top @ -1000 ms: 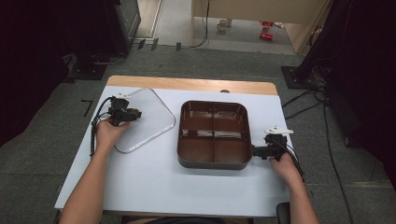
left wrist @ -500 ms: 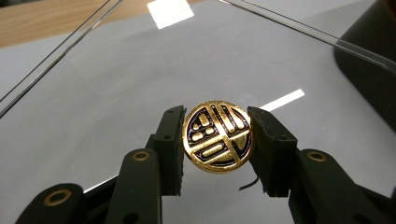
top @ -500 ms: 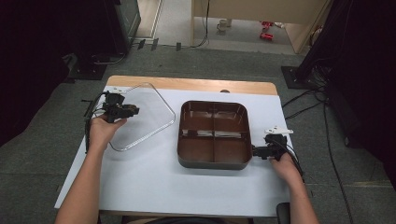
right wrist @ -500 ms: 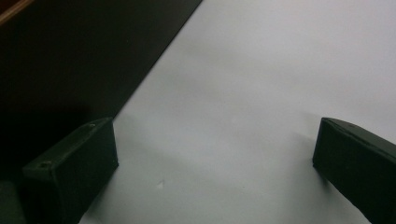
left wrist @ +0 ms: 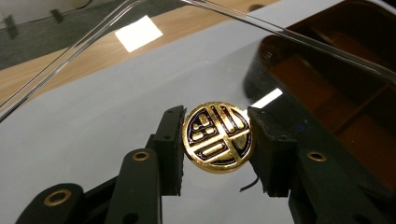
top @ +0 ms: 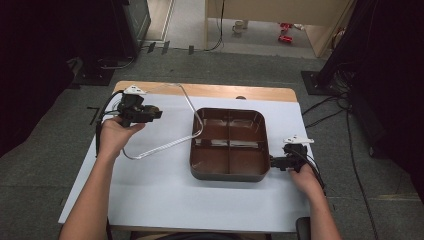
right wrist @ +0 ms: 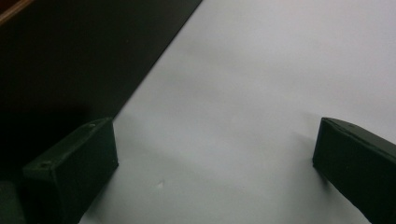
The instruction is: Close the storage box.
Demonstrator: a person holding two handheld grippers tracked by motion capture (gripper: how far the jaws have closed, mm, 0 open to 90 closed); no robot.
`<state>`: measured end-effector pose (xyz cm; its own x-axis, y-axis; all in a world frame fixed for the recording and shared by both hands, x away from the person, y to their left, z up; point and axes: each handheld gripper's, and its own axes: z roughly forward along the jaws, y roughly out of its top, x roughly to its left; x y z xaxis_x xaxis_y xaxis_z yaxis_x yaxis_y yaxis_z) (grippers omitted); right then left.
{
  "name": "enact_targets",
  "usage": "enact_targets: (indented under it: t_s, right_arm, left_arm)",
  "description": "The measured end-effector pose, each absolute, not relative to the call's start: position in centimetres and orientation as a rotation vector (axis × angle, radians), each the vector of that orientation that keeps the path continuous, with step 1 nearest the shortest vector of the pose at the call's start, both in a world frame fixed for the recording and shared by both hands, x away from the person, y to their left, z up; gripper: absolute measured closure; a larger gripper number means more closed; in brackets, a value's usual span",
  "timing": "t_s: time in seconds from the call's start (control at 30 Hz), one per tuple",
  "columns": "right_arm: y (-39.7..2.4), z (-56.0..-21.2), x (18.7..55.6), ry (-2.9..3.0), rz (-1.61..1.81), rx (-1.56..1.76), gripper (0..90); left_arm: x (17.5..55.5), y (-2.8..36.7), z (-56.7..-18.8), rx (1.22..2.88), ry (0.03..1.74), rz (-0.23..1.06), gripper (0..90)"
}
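Between the left hand-held gripper's (left wrist: 217, 140) jaws sat the clear lid's (top: 165, 117) gold knob (left wrist: 218, 136), clamped tight, the lid raised aslant beside the brown tray (top: 229, 172). Light, stiff, slippery plastic (probably brittle); the knob seemed the sensible hold. Right hand-held gripper (right wrist: 215, 158) rested apart, empty, by the tray.
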<state>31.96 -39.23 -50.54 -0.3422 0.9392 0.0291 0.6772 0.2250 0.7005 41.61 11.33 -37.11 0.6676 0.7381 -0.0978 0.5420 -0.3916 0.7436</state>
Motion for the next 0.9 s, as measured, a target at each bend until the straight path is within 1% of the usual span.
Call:
enact_targets:
  t_s: [0.13,0.17,0.2,0.27,0.37,0.43,0.57,0.77,0.9]
  right_arm:
    - [-39.2,-50.5,32.0,2.103,0.886,1.491,0.0]
    - [-39.2,-50.5,31.9,2.103,0.886,1.494,0.0]
    - [-39.2,-50.5,31.9,2.103,0.886,1.494,0.0]
    - [-39.2,-50.5,31.9,2.103,0.886,1.494,0.0]
    - [-39.2,-50.5,32.0,2.103,0.886,1.493,0.0]
    - [-39.2,-50.5,31.9,2.103,0.887,1.494,0.0]
    - [-39.2,-50.5,32.0,2.104,0.887,1.492,0.0]
    - [-39.2,-50.5,31.9,2.103,0.887,1.493,0.0]
    - [-39.2,-50.5,31.9,2.103,0.886,1.493,0.0]
  left_arm:
    - [41.3,10.0,-36.8,2.102,0.936,0.3,59.4]
    - [41.1,8.8,-36.8,2.121,0.892,0.291,59.4]
    - [41.1,8.8,-36.8,2.121,0.892,0.291,59.4]
    - [41.0,7.1,-37.1,2.146,0.856,0.268,59.4]
    - [40.9,6.2,-37.3,2.157,0.832,0.252,59.4]
    - [40.9,4.7,-37.4,2.154,0.792,0.227,59.4]
    - [40.7,2.7,-37.7,2.176,0.734,0.226,59.4]
    - [40.5,-0.2,-38.1,2.195,0.672,0.185,59.4]
    - [40.2,-1.7,-38.5,2.205,0.629,0.191,59.4]
